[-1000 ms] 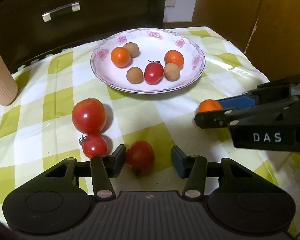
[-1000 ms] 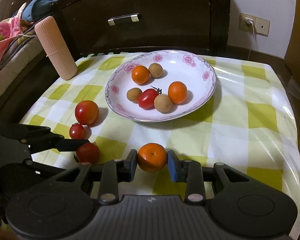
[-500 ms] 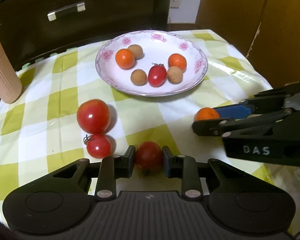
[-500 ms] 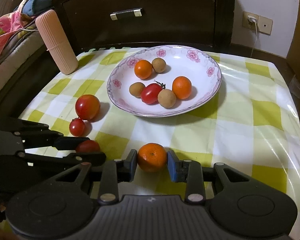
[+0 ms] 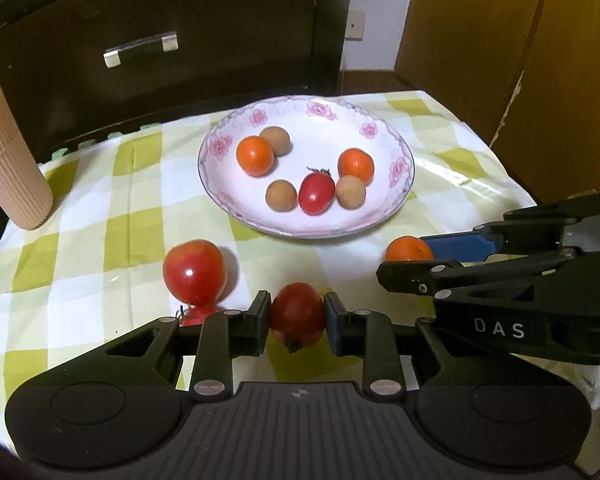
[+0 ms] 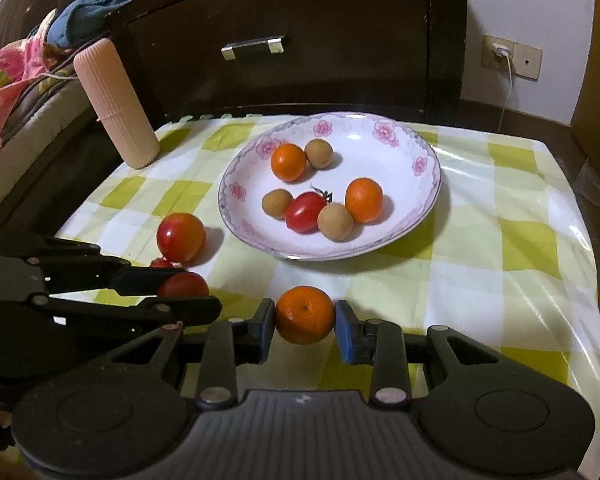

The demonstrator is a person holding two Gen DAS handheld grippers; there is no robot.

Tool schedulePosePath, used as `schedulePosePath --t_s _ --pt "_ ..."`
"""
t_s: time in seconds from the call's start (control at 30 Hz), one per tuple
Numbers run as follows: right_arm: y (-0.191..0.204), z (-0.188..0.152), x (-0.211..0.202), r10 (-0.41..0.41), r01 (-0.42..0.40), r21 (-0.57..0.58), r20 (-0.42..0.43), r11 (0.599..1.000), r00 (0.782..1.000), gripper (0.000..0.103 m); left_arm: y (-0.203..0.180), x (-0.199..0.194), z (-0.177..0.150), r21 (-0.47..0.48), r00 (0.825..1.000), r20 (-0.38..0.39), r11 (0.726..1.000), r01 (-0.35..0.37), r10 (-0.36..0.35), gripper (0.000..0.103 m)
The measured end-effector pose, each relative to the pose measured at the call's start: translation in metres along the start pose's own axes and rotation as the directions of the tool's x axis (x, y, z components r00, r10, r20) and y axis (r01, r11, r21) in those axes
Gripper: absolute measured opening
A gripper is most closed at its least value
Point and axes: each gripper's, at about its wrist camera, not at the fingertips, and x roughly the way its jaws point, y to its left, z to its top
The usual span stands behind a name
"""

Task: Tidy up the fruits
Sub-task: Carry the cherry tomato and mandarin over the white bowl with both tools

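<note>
Both grippers are clenched on fruit at the near edge of the table. The left gripper (image 5: 297,317) has its two pads pressed against the flanks of a small red tomato (image 5: 297,314), stem end turned down toward the checked tablecloth (image 5: 132,216). The right gripper (image 6: 305,316) pinches a small mandarin (image 6: 305,314) across its widest part, blue pads flat on either side.

Both fruits look light and round, so the likely risk is rolling out of the pads rather than weight. The tomato's skin is glossy and thin; it probably bruises or splits under a hard squeeze, and a hold across its middle, as here, seems safest. The mandarin's dimpled peel should offer more friction and some give.

Just beyond the left gripper, toward the table's left edge, a larger tomato (image 5: 195,272) sits loose on the cloth, with a smaller one (image 5: 198,314) touching its near side and half hidden behind the finger. Toward the far edge, at the table's middle, stands the flowered plate (image 6: 428,160), already holding two mandarins, one oval tomato and three brown longan-like fruits. A ribbed beige cylinder (image 6: 116,104) stands at the far left corner.

By the look of it, the plate is the destination and both pieces have yet to get there.
</note>
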Motion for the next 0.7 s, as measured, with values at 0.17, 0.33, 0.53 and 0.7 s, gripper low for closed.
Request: schedulePosePath --t_s 0.17,0.33,0.53,0.7 --pt "-0.003 0.006 -0.004 -0.003 0.002 0.015 0.022 1.000 1.000 0.032 -0.001 -0.002 0.007 -0.001 1.000 0.021 1.000 -0.005 0.005 0.035" --pt "-0.007 0.011 -0.006 -0.008 0.007 0.027 0.038 1.000 0.999 0.032 -0.004 -0.002 0.014 0.005 0.999 0.034 1.000 -0.010 0.010 0.034" --pt "-0.013 0.019 -0.006 -0.025 0.022 0.043 0.056 0.999 0.998 0.032 -0.005 0.001 0.024 0.000 0.999 0.048 1.000 -0.015 0.015 0.034" --pt "-0.020 0.028 -0.005 -0.027 0.022 0.069 0.074 0.997 0.997 0.032 -0.007 0.004 0.034 0.005 0.997 0.067 1.000 -0.025 0.025 0.034"
